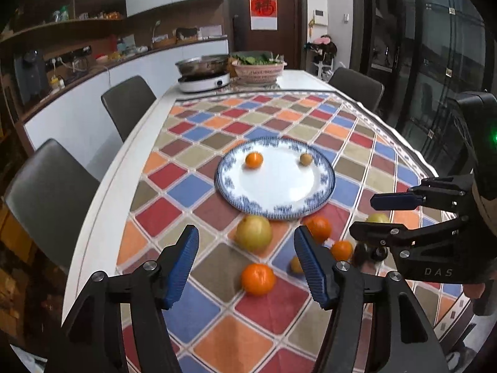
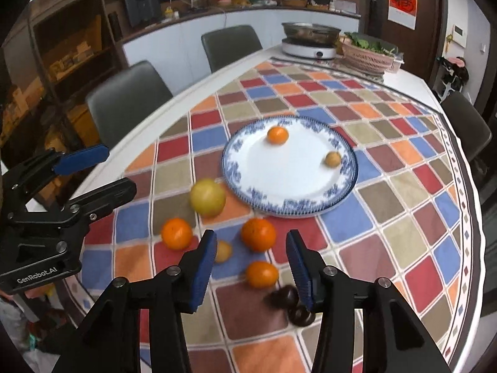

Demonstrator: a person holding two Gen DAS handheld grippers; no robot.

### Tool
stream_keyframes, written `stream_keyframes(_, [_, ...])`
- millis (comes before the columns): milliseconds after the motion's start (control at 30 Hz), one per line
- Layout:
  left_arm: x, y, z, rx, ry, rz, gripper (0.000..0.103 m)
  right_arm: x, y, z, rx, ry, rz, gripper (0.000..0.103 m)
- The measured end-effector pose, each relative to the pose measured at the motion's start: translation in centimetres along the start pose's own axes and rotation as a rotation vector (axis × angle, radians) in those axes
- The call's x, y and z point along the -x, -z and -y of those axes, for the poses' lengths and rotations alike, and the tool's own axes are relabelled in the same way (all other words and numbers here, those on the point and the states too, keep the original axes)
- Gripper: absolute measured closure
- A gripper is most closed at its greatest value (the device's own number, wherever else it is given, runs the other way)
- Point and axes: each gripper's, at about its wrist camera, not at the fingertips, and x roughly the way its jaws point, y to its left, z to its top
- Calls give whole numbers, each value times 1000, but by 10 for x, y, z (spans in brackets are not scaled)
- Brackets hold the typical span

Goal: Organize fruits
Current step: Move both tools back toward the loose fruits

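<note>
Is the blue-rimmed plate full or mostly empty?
Mostly empty. The plate holds only one small orange and one small brownish fruit; the other fruit lies on the tablecloth.

L tool (image 1: 247, 261) jaws apart, empty, angled down, R tool (image 2: 251, 264) same, side by side

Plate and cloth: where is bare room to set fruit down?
The plate is bare across its centre and near half; only an orange and a small brown fruit sit at its far rim. The cloth right of it is bare. Crowded: the loose fruit before the plate.
</note>
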Motion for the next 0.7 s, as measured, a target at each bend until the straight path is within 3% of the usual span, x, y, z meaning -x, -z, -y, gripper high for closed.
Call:
stream_keyframes(433, [-36,29,2,0,8,-135,40,-36,25,0,11,-15,-169,56])
stream_keyframes(700, [-66,40,-1,-7,33,-222,40,-54,26,3,43,8,-214,56])
